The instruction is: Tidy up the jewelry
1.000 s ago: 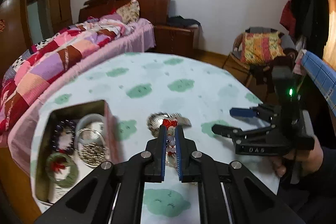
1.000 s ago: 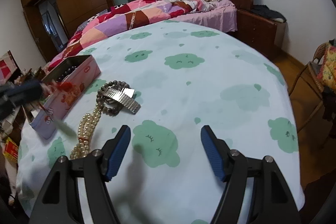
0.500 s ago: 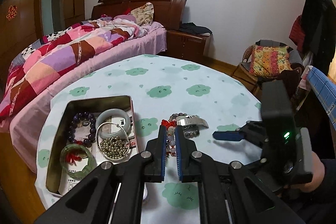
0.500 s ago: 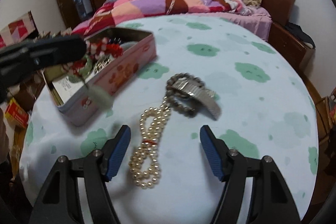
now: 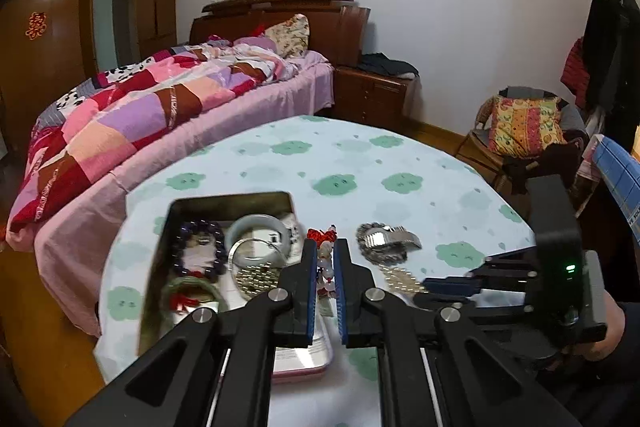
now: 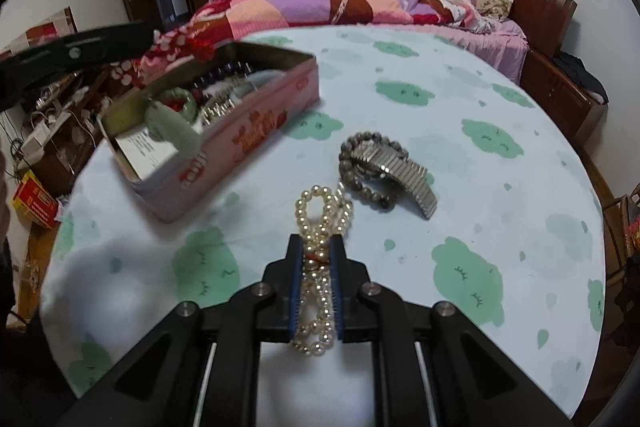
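A round bench (image 6: 500, 187) under a pale cloth with green cloud prints carries everything. Behind it stands a bed (image 5: 168, 107) with a patchwork quilt.

On the bench's left part sits an open pink tin (image 6: 256, 131). Inside it lie a dark bead bracelet (image 5: 199, 247), a pale bangle (image 5: 258, 225), a thin silver hoop (image 5: 260, 253) and a green bracelet with red thread (image 5: 192, 297).

Right of the tin, on the cloth, a metal watch band (image 6: 394, 169) rests across a grey bead bracelet (image 6: 362, 163), the two touching.

The left gripper (image 5: 323, 261) hangs over the tin's near end; its jaws are nearly closed on a red-and-white beaded string (image 5: 325, 259), from which a pale green pendant (image 6: 172, 131) dangles above the tin.

The right gripper (image 6: 316, 255) is down at the cloth, its jaws drawn in around a looped pearl necklace (image 6: 320, 223), the pads pressing its middle. The necklace lies just beside the grey bead bracelet.
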A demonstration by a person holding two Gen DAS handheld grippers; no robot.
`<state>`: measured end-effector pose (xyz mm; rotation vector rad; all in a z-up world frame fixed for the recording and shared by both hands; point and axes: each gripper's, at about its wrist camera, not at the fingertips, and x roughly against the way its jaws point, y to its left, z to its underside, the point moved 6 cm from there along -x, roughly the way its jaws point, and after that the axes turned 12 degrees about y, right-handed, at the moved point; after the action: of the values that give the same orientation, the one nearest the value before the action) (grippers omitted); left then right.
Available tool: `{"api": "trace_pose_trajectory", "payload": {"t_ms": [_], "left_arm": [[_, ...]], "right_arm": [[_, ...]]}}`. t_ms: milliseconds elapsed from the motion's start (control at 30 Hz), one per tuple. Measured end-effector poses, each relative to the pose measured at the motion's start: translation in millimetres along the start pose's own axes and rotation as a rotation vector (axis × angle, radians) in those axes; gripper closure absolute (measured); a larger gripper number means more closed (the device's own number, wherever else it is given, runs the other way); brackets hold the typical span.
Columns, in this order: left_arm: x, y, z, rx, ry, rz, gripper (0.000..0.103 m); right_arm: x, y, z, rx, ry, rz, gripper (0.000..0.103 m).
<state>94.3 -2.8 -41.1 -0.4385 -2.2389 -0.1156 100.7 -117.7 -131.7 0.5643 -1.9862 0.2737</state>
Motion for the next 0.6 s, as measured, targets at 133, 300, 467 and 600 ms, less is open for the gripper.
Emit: {"api": "trace_pose_trajectory", "payload": {"t_ms": [133,300,467,600], "left_arm": [[11.5,11.4,-2.2,0.016,-0.021,-0.012,0.096],[22.6,24.2,-2.8,0.03,-0.041,-0.033,0.096],[28.8,50.8,-2.7,0.083,-0.061,-0.06,0.096],[31.7,65.6,-3.5,0.111,-0.075,-0.069,0.096]], "right_arm": [[18.6,5.1,-5.7,0.006,-0.044,0.0,0.088],[41.3,12.1,-19.7,0.019,-0.106,-0.004,0.088],[58.0,24.1,-40.8,0.062,-0.165,-0.012,0.088],[65.5,36.1,-60.5,0.101,-0.196,-0.008,0.088]]}}
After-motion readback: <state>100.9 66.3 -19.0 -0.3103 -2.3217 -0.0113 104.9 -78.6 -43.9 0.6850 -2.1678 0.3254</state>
